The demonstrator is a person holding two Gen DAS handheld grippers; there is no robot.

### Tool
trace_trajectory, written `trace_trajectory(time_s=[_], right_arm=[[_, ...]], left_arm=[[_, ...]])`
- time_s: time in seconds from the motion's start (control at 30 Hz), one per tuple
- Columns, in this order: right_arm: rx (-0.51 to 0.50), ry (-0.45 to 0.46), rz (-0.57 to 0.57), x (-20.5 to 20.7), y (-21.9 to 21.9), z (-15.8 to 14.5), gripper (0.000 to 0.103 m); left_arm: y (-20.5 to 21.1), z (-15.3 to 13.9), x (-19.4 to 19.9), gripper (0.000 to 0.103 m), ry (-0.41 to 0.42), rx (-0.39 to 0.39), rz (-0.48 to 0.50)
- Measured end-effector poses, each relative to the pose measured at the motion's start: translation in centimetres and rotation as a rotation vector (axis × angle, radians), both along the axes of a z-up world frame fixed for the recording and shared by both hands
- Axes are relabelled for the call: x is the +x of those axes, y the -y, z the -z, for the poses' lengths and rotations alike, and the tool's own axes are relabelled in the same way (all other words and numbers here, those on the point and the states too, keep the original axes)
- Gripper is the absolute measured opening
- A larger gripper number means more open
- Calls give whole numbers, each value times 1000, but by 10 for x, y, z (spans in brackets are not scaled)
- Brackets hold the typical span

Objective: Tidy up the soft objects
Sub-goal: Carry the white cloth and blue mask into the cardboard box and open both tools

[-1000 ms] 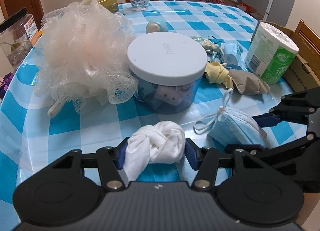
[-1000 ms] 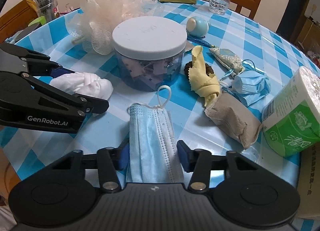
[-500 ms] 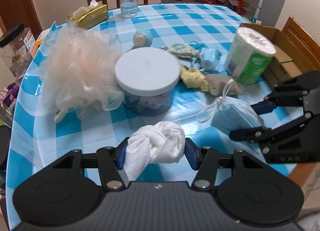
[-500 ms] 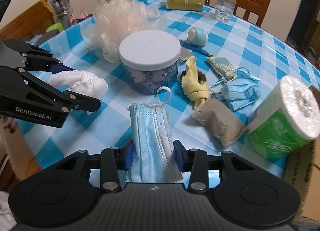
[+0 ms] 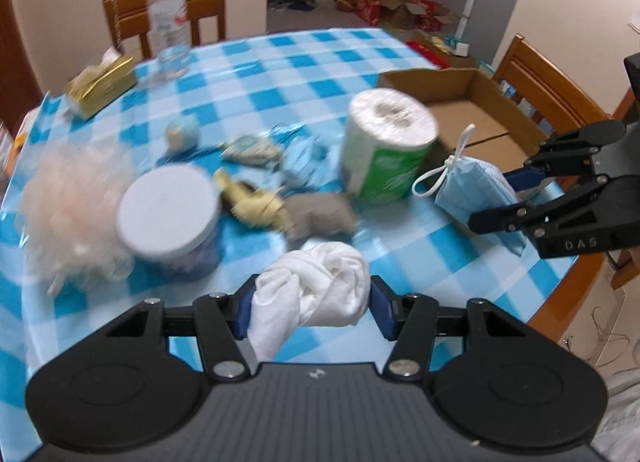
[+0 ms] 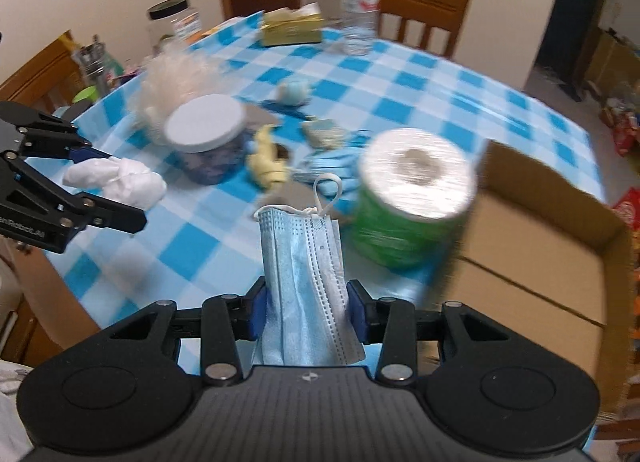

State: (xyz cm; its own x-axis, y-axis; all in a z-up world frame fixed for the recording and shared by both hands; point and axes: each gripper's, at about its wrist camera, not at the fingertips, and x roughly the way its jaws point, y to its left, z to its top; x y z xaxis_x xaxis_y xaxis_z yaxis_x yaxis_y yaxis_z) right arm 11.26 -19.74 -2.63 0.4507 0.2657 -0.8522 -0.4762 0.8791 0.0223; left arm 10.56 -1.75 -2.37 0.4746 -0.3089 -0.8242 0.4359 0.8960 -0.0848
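A round surface [image 5: 280, 73] under a blue-and-white checked cloth is being viewed from above, with an open cardboard box [image 6: 552, 246] at its edge. A knotted white cloth [image 5: 316, 286] is being gripped by the left claw [image 5: 310, 304], clear of the surface. A folded blue face mask [image 6: 304, 282] is being pinched by the right claw [image 6: 306, 312], lifted beside the green-wrapped toilet paper roll [image 6: 408, 201].

Two grippers, left gripper [image 5: 312, 312] and right gripper [image 6: 307, 312]. Two blue masks: one held [image 6: 304, 286], one beyond it on the cloth [image 6: 332, 165]. One toilet roll [image 6: 412, 197], one lidded jar [image 6: 206, 137], one water bottle [image 6: 360, 1].
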Motion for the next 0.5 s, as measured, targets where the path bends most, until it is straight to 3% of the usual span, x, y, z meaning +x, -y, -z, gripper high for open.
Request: trace_trajectory(time_s=[0.5], right_arm=[[-81,62,61,32,103,-4,47]], left_arm=[[82,-7,20,56,56,-30,-13]])
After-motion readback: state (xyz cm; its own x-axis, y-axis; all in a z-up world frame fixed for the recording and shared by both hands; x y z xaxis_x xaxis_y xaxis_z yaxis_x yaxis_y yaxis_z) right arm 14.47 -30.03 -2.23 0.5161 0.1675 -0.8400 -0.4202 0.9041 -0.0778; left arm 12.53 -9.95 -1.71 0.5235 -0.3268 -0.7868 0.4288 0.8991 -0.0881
